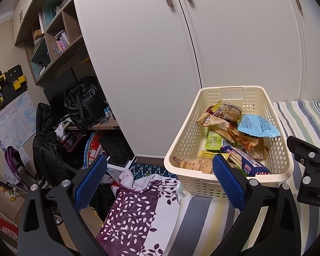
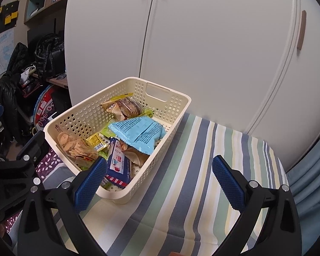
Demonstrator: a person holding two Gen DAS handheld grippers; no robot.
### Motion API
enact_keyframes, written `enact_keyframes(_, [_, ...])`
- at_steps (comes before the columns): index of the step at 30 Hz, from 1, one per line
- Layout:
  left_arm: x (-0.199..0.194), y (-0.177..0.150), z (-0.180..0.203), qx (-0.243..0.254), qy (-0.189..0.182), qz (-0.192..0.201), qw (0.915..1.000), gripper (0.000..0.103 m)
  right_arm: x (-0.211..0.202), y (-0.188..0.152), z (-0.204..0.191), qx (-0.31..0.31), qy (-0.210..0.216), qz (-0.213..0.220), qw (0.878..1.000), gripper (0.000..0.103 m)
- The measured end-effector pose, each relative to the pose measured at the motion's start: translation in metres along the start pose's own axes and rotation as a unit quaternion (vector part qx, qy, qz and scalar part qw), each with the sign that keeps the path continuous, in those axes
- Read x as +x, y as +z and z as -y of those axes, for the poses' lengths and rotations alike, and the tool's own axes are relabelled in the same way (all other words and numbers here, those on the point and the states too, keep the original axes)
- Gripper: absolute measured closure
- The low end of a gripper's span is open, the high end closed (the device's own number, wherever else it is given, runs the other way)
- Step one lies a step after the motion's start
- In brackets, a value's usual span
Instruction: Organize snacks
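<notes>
My left claw hangs wide with nothing between its blue pads, and just ahead of its right pad sits the cream basket of snacks, resting on a striped cloth — whether that covers a bed or something else I cannot tell. My right claw is spread wide too and empty, the basket ahead and to its left, its near corner just behind my left pad. Inside lie a light blue packet on top, a dark blue biscuit pack nearest me, a clear bag of cookies at the near left and a small yellow sachet between them. I judge all of these light; the packets will be crinkly, slippery and soft, and the cookies may crack if pinched hard — so I would take the sealed edge of a packet, or the stiffer biscuit pack across its narrow sides. Both claws point forward and slightly down, level with each other, my right one visible at the far right of the left view.
</notes>
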State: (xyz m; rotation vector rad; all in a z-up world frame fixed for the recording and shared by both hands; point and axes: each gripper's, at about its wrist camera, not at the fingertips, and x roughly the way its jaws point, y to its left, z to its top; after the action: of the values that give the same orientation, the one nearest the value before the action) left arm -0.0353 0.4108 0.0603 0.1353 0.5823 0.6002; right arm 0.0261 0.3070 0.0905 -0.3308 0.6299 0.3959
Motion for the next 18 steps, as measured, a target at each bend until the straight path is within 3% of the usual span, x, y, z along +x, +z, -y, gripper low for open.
enact_keyframes(18, [-0.0009, -0.001, 0.0093, 0.01, -0.002, 0.001, 0.9999, 0.002, 0.0005, -0.0104, 0.0005, -0.007, -0.007, 0.01, 1.0, 0.005])
